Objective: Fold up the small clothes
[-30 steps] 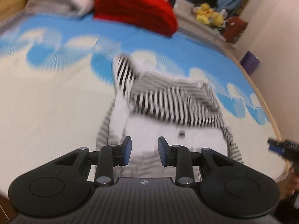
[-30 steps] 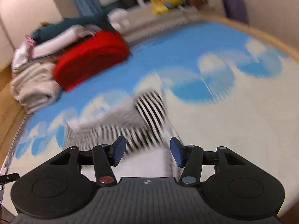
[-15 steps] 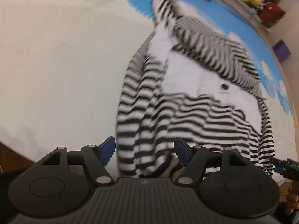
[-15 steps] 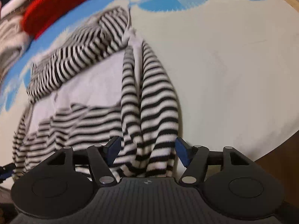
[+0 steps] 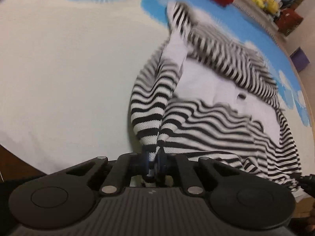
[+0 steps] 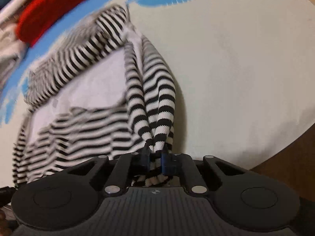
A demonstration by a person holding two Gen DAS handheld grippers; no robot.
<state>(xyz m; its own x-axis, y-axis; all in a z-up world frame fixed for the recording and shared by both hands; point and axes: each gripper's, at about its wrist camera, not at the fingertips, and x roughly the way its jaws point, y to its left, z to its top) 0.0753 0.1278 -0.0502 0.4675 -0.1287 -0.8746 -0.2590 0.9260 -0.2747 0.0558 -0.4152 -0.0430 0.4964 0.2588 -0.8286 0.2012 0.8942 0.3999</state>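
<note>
The striped top [image 5: 212, 118] lies spread on the mat [image 5: 65, 72]. The left gripper [image 5: 154, 164] and right gripper [image 6: 155, 160] have just closed, each pinching a hem corner. Thin bites could slip, dropping 1 corner and skewing the fold.

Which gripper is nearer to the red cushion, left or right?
Hard to call. The left gripper and right gripper each pinch a near corner of the striped top, similarly far from the red cushion.
</note>
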